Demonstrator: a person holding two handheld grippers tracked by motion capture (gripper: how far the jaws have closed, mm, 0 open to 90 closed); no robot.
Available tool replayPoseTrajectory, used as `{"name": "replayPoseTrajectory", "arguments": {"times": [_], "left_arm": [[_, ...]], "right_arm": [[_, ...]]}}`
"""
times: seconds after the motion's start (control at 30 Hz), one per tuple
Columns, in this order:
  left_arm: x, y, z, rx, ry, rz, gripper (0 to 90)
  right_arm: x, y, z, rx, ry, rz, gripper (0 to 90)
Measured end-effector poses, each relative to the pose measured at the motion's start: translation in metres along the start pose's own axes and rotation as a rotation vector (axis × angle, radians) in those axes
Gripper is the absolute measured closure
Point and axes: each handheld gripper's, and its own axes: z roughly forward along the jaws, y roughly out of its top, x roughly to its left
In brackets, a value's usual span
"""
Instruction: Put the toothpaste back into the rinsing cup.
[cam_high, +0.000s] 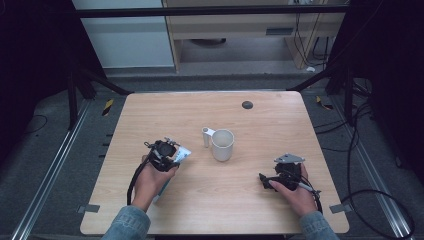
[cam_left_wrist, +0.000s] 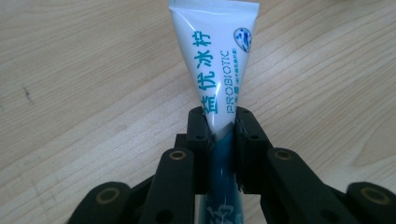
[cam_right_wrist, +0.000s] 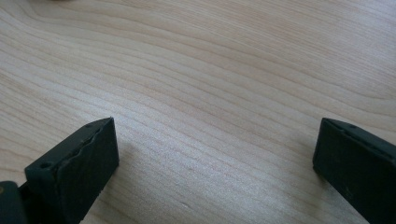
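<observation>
Pale wooden table (cam_high: 250, 200) on a grey floor with dark frame rails around it is where I'm working, and at my left the left gripper (cam_high: 167, 152) is clamped on a white toothpaste tube (cam_left_wrist: 219, 70), holding it above the wood just left of the white mug (cam_high: 222, 145). With so narrow a pinch I judge the tube could swing or slip, or clip the mug's rim. Over at the right, the right gripper (cam_right_wrist: 215, 154) rests with jaws wide apart and nothing between them.

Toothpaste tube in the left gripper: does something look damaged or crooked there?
No damage shows. The left gripper pinches the toothpaste tube across its middle, flattening it slightly. The tube lies in line with the jaws, not crooked.
</observation>
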Motion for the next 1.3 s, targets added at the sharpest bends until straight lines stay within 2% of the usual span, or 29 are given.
{"name": "replayPoseTrajectory", "arguments": {"times": [0.37,0.57,0.7,0.9,1.07,1.13,1.3], "left_arm": [[0.002,0.01,-0.015,-0.011,-0.006,0.003,78.4],[0.0,0.018,-0.023,-0.035,-0.01,0.011,78.4],[-0.003,0.024,-0.03,-0.054,0.007,0.025,78.4],[-0.009,0.03,-0.04,-0.091,0.006,0.036,78.4],[-0.012,0.037,-0.046,-0.127,-0.005,0.03,78.4],[-0.018,0.041,-0.049,-0.145,-0.016,0.038,78.4],[-0.024,0.045,-0.048,-0.152,-0.016,0.052,78.4]], "right_arm": [[0.0,0.0,0.0,0.0,-0.001,-0.003,0.5],[0.0,0.0,0.0,-0.001,0.0,-0.003,0.5],[0.0,0.0,0.0,-0.001,0.0,-0.002,0.5],[0.0,0.0,0.0,-0.001,-0.001,-0.003,0.5],[0.0,0.0,0.0,-0.001,0.0,-0.003,0.5],[0.0,0.0,0.0,-0.001,-0.002,-0.005,0.5],[0.0,0.0,0.0,-0.001,-0.001,-0.003,0.5]]}}
